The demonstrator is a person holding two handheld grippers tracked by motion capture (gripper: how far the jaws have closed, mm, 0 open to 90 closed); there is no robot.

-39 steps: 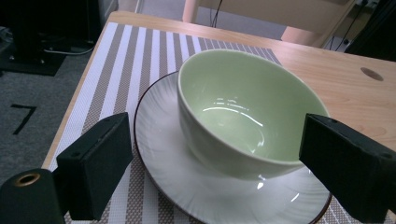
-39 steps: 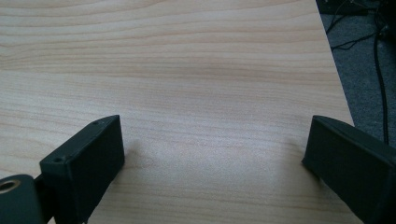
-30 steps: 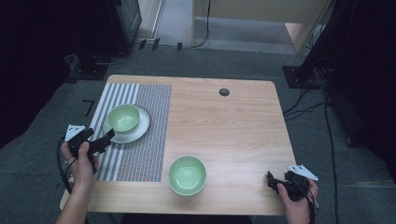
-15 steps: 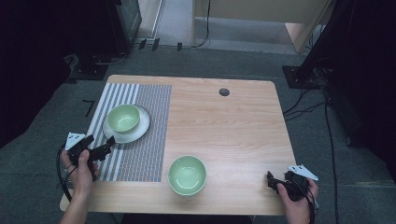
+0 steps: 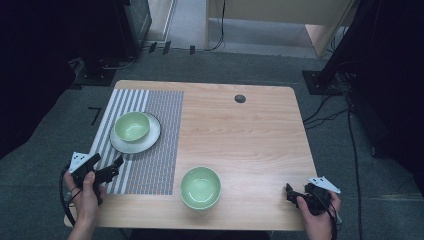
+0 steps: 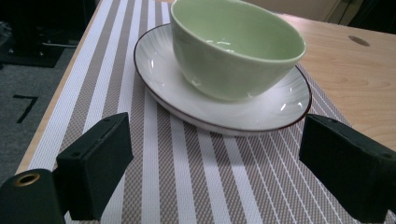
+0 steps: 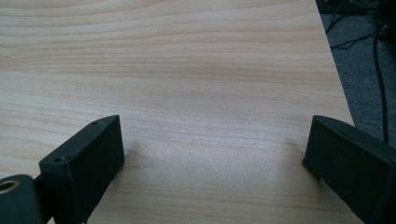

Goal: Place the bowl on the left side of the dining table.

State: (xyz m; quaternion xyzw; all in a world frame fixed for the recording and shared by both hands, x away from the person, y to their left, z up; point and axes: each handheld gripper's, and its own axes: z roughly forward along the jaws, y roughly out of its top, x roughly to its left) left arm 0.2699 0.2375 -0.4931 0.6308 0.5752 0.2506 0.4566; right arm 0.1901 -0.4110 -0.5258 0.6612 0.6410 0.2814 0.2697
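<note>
A green bowl (image 5: 132,126) sits on a white plate (image 5: 146,142) at the far left of the striped mat (image 5: 155,165); the left gripper (image 5: 116,167) hangs just near of the plate, jaws wide apart, holding nothing; the right gripper (image 5: 290,192) rests at the table's (image 5: 250,135) near right corner, gaping too, empty; another green bowl (image 5: 200,187) sits near-centre.

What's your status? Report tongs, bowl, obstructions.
Left tongs open, empty, short of the plate. Right tongs open over bare table. Green bowl upright on plate. Path clear.
</note>
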